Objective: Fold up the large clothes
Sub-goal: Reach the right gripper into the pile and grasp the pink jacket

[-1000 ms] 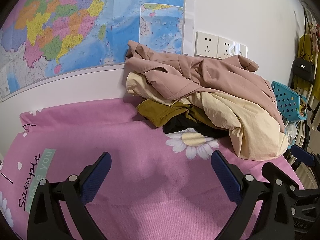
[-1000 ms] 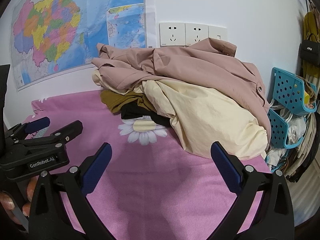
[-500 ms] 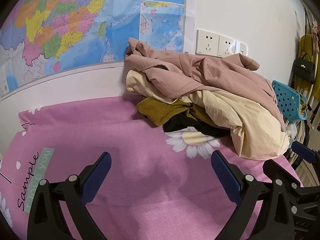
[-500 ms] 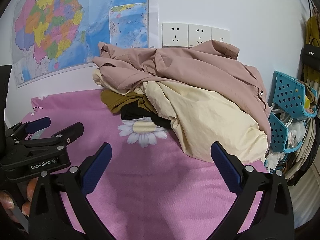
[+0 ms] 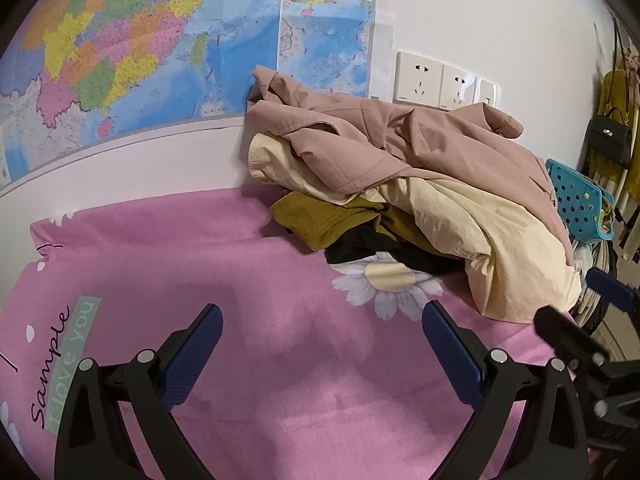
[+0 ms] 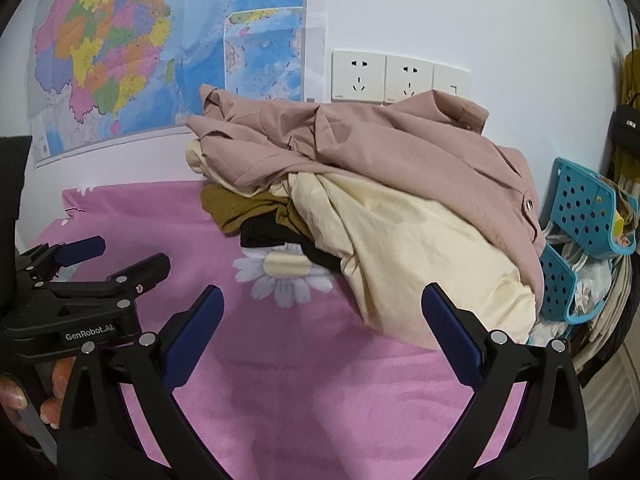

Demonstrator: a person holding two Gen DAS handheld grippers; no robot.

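A pile of clothes lies against the wall on a pink bedsheet [image 5: 168, 264] [image 6: 320, 380]. On top is a dusty-pink jacket [image 5: 392, 144] [image 6: 380, 148], under it a cream garment [image 5: 492, 236] [image 6: 408, 248], then a mustard piece [image 5: 316, 216] [image 6: 244, 208] and a black piece [image 5: 360, 246] [image 6: 264, 234]. My left gripper [image 5: 320, 338] hovers open over bare sheet in front of the pile, holding nothing. My right gripper [image 6: 322, 320] is also open and empty, just short of the cream garment. The left gripper [image 6: 104, 256] shows at the left of the right wrist view, a hand below it.
A wall map [image 5: 140, 52] and white sockets [image 5: 440, 80] are behind the pile. Blue perforated baskets [image 6: 584, 216] and hanging bags [image 5: 612, 140] stand past the bed's right edge. A daisy print [image 6: 284, 272] marks the sheet near the pile.
Both grippers have edged slightly forward toward the pile, which looks a little nearer. Both stay open and the clothes have not moved.
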